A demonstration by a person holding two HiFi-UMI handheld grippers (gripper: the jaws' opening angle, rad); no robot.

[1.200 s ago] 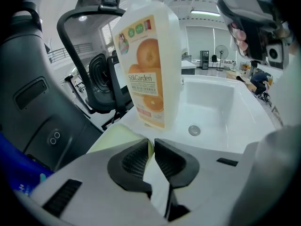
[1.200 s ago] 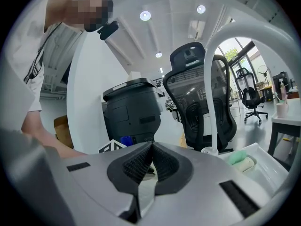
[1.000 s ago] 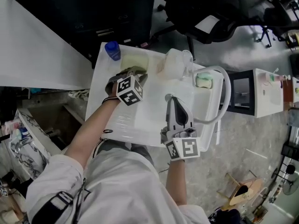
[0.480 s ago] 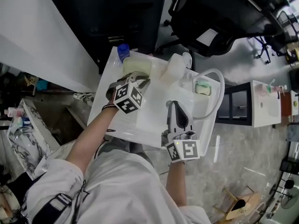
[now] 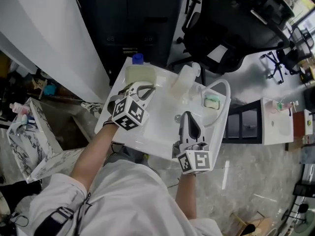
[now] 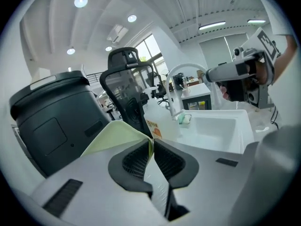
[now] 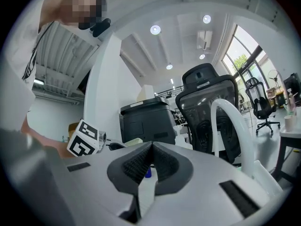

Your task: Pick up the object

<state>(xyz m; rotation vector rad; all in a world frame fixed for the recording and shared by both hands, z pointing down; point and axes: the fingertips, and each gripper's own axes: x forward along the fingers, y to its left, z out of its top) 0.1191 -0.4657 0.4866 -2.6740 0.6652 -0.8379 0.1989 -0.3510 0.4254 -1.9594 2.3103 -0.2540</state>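
The left gripper (image 6: 151, 146) pinches the edge of the pale yellow cloth (image 5: 140, 75), in the upper middle of the head view. The right gripper (image 7: 150, 155) holds its jaws pressed together, with nothing between them.

Bright ceiling lamps (image 6: 80, 2) overhead; both gripper views fisheye-warped, dark-vignetted corners; head view sharp, evenly lit.

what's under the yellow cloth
Only the white sink unit shows around the yellow cloth, whose near edge the left gripper pinches. Directly beneath it is covered, so nothing can be told.
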